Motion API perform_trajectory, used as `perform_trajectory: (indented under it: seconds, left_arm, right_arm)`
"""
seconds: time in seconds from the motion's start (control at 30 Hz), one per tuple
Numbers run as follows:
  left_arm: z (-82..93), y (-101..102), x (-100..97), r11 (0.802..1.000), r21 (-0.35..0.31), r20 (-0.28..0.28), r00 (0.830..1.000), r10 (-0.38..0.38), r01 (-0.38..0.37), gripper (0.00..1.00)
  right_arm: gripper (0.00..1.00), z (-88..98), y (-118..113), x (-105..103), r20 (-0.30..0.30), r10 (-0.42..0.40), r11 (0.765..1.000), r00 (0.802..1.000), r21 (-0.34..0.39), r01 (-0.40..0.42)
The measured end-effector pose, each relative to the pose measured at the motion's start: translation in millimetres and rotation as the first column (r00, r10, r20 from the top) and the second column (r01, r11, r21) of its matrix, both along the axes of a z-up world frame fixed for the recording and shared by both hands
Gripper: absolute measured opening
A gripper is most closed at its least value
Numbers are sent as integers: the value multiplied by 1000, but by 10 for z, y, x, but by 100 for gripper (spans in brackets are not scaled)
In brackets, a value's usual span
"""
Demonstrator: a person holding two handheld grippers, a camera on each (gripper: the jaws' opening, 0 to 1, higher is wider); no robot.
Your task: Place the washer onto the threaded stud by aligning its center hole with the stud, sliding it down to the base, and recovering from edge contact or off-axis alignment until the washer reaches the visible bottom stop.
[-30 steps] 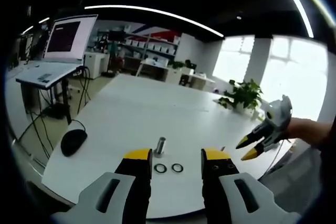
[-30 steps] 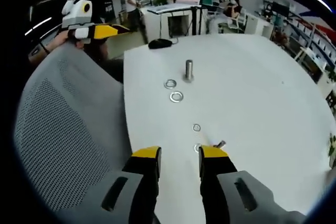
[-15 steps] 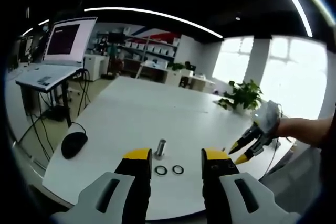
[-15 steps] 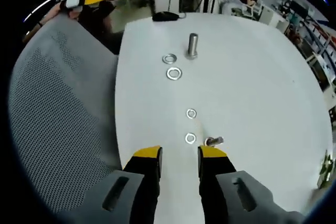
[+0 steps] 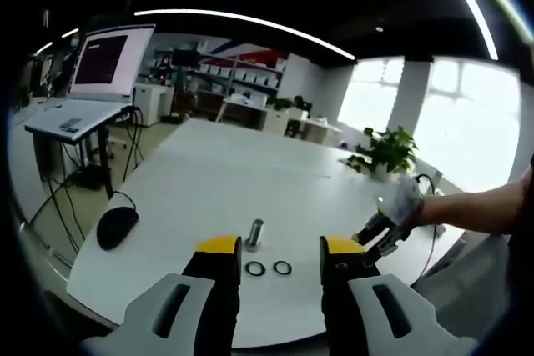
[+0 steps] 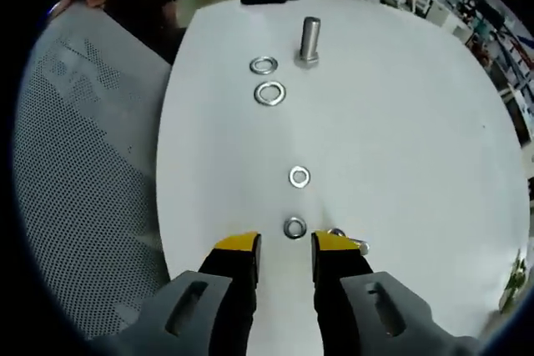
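Note:
On the white table (image 5: pixel 209 181) an upright threaded stud (image 5: pixel 254 233) stands just beyond my left gripper (image 5: pixel 281 247), which is open and holds nothing. Two large washers (image 5: pixel 255 269) (image 5: pixel 282 268) lie flat between its fingertips and the stud. In the right gripper view the stud (image 6: pixel 309 39) is at the far end, the two large washers (image 6: pixel 264 65) (image 6: pixel 269 93) to its left. Two small washers (image 6: pixel 299 177) (image 6: pixel 294 228) lie nearer, the closest just ahead of my open right gripper (image 6: pixel 284 243). The right gripper (image 5: pixel 377 235) also enters the left gripper view from the right.
A small bolt (image 6: pixel 350 242) lies partly behind the right finger. A grey mesh chair back (image 6: pixel 75 189) runs along the table's left edge. A black mouse (image 5: pixel 116 225) sits at the table corner, a laptop stand (image 5: pixel 79 106) beyond it, and a plant (image 5: pixel 385 152) at the far side.
My right gripper has moved forward and down over the table, so the nearest small washer now lies right at its fingertips. The left gripper has stayed still.

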State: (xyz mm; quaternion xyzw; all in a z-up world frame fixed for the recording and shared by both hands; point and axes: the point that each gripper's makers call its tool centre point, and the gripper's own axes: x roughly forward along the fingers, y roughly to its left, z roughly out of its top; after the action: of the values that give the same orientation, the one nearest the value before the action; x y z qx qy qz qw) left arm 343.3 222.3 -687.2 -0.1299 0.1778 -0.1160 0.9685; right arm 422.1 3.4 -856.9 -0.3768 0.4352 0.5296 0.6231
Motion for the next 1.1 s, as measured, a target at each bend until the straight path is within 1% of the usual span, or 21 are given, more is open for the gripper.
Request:
perform_trajectory:
  seconds: [0.07, 0.27, 0.43, 0.53, 0.6, 0.63, 0.77, 0.87, 1.1]
  left_arm:
    - [-2, -3, 0, 1000, 0, -2, 1000, -2, 2, 35]
    - [-12, -3, -1, 1000, 0, -6, 1000, -2, 2, 35]
    - [-24, 12, 2, 1000, 0, -8, 1000, 1, -1, 35]
    - [-27, 19, 4, 1000, -1, -8, 1000, 3, -3, 35]
    - [-31, 25, 5, 1000, -2, -8, 1000, 4, -4, 35]
    - [-32, 26, 6, 1000, -2, -9, 1000, 4, -4, 35]
    - [-41, 26, 6, 1000, 0, -11, 1000, 2, -2, 35]
    - [-44, 27, 7, 1000, 0, -11, 1000, 0, 0, 35]
    - [-53, 27, 5, 1000, 2, -13, 1000, -3, 3, 35]
  right_arm:
    - [25, -28, -9, -17, -8, 10, 1000, 1000, -13, -10]
    - [25, -45, 22, -7, -10, -4, 1000, 1000, -6, 4]
    - [24, -83, 21, -8, -8, 11, 1000, 1000, -14, -11]
    - [23, -91, 32, 5, -5, 10, 1000, 1000, -10, -10]
    - [23, -116, 21, 4, -13, 2, 1000, 1000, -16, -2]
    - [22, -103, 35, 16, -3, 6, 1000, 1000, -6, -6]
    - [22, -101, 27, 9, -3, 12, 1000, 1000, -5, -12]
    - [18, -99, 29, 32, 3, -4, 1000, 1000, 7, 4]
    - [15, -106, 30, 52, 10, -15, 1000, 1000, 14, 15]
